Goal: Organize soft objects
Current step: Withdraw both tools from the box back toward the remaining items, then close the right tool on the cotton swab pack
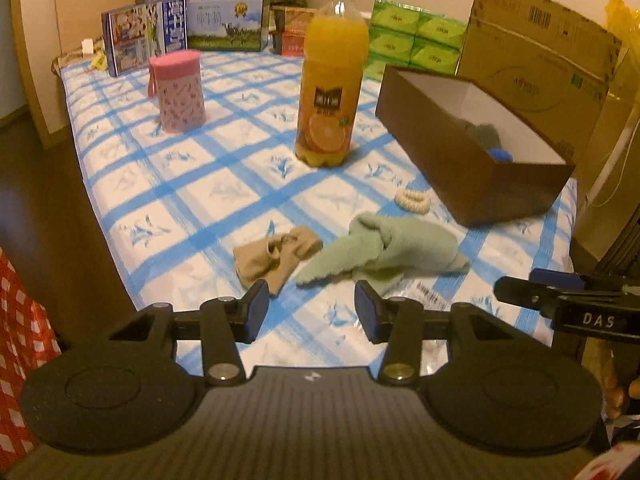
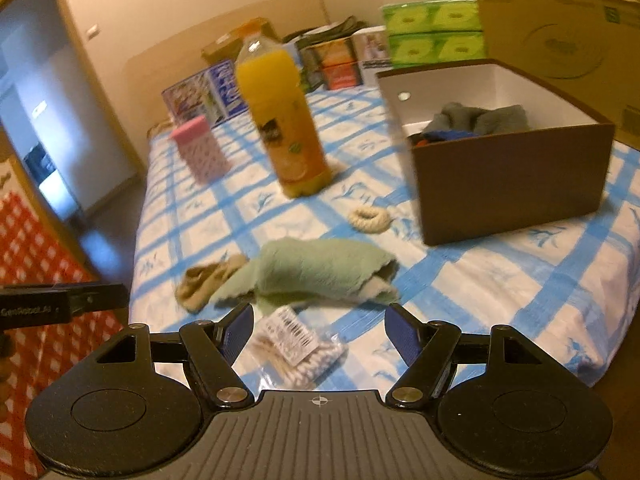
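Note:
A crumpled green towel lies on the blue-checked bed near its front edge. A tan cloth touches its left end. A cream scrunchie rests by the brown box, which holds grey and blue cloth. My left gripper hovers open just short of the towel and tan cloth, nothing between its fingers. Over a clear packet of cotton swabs, my right gripper is open and holds nothing.
An orange juice bottle and a pink canister stand mid-bed. Boxes, green tissue packs and a large carton line the far and right sides. A red checked bag hangs at the left.

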Motion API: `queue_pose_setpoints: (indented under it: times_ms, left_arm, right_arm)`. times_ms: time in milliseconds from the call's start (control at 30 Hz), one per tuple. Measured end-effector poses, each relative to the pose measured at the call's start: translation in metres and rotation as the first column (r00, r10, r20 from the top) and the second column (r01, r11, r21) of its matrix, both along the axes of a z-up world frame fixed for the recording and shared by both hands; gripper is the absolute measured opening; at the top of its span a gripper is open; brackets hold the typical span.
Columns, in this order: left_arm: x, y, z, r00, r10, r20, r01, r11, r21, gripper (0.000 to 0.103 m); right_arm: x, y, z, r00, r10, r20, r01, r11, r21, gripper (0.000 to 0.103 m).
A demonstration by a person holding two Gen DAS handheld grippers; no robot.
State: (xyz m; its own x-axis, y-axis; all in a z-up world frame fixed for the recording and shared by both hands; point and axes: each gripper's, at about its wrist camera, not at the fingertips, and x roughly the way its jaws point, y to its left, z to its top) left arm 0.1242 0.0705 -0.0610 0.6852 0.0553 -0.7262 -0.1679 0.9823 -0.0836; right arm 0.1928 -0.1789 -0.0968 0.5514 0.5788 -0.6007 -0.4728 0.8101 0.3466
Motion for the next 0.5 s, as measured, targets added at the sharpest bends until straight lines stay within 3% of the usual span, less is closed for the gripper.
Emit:
queue_pose_setpoints:
  times_ms: [500]
  left_arm:
    - [0.009,0.004,-0.043,0.995,-0.004,-0.100,0.002,1.000,-0.029,0.044]
  right_arm:
    - [0.002,0.043,-0.036,0.992,0.127,0.017,-0.124,0.987,-0.102,0.072]
